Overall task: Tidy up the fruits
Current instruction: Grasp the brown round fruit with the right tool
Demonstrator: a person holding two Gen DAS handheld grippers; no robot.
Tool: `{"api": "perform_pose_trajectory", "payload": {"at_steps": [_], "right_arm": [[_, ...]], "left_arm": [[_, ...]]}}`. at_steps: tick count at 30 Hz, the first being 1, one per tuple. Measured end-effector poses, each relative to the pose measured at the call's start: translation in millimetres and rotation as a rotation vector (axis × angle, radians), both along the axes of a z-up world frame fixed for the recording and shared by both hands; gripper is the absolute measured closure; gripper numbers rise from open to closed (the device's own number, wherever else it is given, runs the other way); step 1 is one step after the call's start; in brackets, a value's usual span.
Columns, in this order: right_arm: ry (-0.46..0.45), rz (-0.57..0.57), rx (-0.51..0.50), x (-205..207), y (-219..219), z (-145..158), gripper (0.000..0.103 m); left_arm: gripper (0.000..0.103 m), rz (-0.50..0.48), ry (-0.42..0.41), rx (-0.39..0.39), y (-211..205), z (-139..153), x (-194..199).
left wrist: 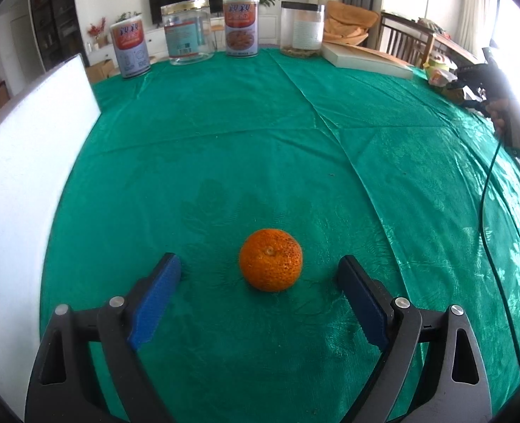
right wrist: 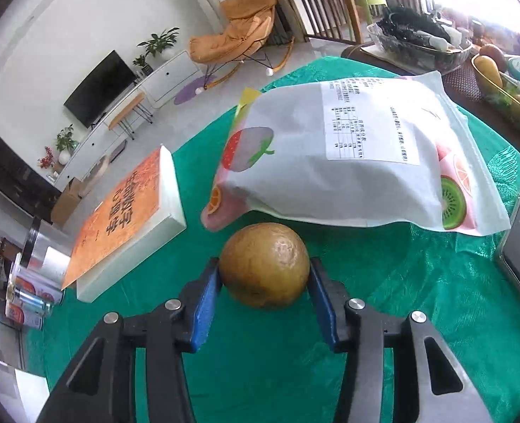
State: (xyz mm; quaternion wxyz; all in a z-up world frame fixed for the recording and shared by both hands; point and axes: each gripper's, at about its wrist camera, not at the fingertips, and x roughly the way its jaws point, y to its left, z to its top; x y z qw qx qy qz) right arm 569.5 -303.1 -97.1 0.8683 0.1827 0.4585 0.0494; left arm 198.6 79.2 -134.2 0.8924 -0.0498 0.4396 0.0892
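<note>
The orange (left wrist: 270,260) is sitting free on the green cloth (left wrist: 224,141), likely its sorted spot, with the left gripper (left wrist: 260,275) standing released on both sides. The right gripper (right wrist: 264,289) is clamping the brown fruit (right wrist: 264,269) by the printed bag (right wrist: 348,162), probably for lifting alongside.

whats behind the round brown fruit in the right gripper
Directly behind the round brown fruit lies a white fruit-printed pouch on the green tablecloth. The fruit hides the pouch's near lower edge.
</note>
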Motion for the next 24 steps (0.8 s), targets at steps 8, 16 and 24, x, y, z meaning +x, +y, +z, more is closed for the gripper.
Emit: {"api": "perform_pose_trajectory", "payload": {"at_steps": [8, 16, 24], "right_arm": [[0.08, 0.433, 0.06, -185, 107, 3, 0.054], [-0.028, 0.549, -0.093, -331, 180, -27, 0.054], [-0.038, 0.507, -0.149, -370, 167, -25, 0.054]], "left_arm": [[0.011, -0.001, 0.0, 0.0, 0, 0, 0], [0.011, -0.001, 0.0, 0.0, 0, 0, 0], [0.011, -0.001, 0.001, 0.0, 0, 0, 0]]}}
